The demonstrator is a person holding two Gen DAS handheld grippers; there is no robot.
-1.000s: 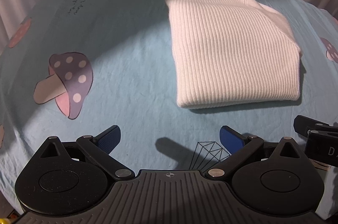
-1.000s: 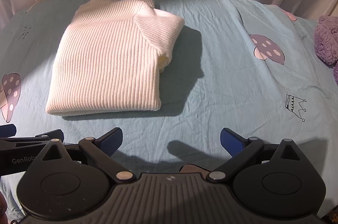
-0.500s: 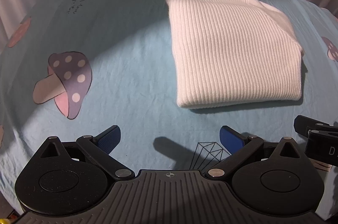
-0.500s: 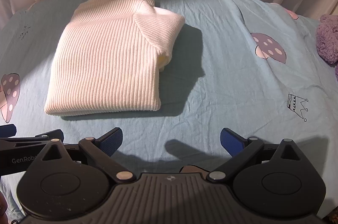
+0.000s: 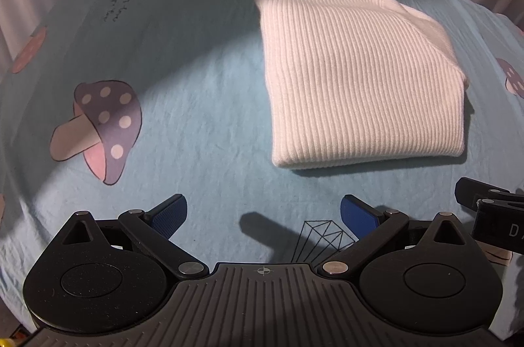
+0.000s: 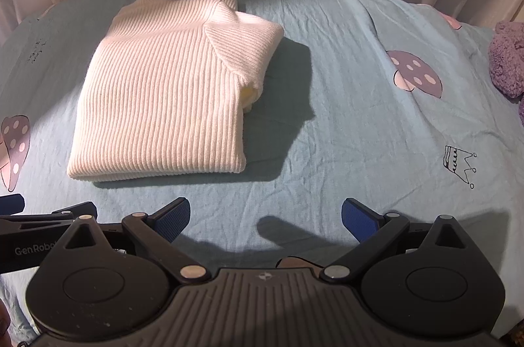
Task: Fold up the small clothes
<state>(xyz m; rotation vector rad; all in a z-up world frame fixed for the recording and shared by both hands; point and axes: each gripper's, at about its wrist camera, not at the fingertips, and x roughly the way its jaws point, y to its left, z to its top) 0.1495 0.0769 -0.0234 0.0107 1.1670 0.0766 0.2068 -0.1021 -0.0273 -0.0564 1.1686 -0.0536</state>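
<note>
- Apparently the folding is sitting close to finished: the white ribbed sweater (image 6: 163, 91) is lying as a neat rectangle on the bed (image 6: 344, 124), toward the far edge and left of the middle in the right wrist view.
- One sleeve end (image 6: 245, 52) is bulging out past the right side of the stack, so a little tidying may be remaining; I am judging that from the shape alone.
- Nothing else to fold is showing, though a purple fuzzy thing (image 6: 507, 62) is sitting at the bed's right edge and I cannot tell what it is.
- The left hand-held gripper (image 5: 263, 212) is hovering over the near edge of the bed, jaws spread wide and holding nothing, well apart from the sweater (image 5: 353, 75).
- The right hand-held gripper (image 6: 265, 214) is hanging just beside it in the same level pose, also spread and empty, pointing across the mushroom-print sheet (image 6: 416, 75).
</note>
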